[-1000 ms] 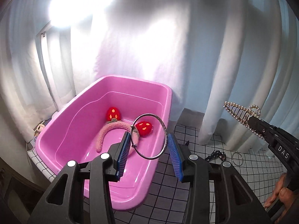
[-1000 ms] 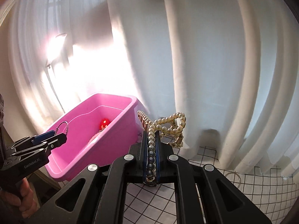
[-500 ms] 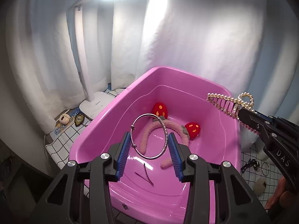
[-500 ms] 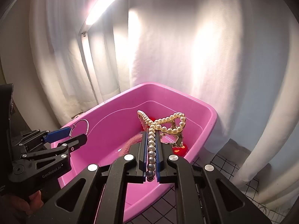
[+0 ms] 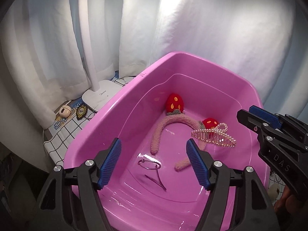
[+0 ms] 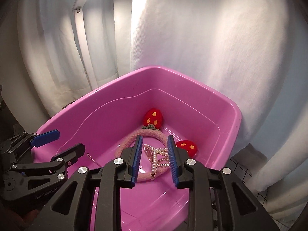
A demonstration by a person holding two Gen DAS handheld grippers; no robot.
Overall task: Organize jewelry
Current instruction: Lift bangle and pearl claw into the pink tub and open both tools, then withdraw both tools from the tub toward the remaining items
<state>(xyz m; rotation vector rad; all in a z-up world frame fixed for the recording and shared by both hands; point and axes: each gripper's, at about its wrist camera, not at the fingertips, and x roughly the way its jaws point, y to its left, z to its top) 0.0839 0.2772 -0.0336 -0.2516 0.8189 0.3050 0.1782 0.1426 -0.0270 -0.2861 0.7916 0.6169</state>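
A pink plastic tub (image 5: 107,119) (image 6: 227,134) holds a fuzzy pink headband (image 5: 173,120) (image 6: 154,133) with two red strawberries. A silver bangle (image 5: 150,164) lies on the tub floor beside a thin metal hairpin (image 5: 156,181). A pearl hair claw (image 5: 213,134) (image 6: 156,159) rests on the headband. My left gripper (image 5: 154,163) is open and empty above the bangle. My right gripper (image 6: 154,159) is open and empty above the pearl claw; it also shows at the right of the left wrist view (image 5: 256,118).
A white lamp base (image 5: 100,96) and pole stand left of the tub before white curtains. Small trinkets (image 5: 64,111) lie on the checked cloth (image 5: 57,132). The left gripper shows at the left of the right wrist view (image 6: 52,144).
Both grippers have opened. The bangle has dropped from the left gripper onto the tub floor. The pearl claw has dropped from the right gripper onto the headband.
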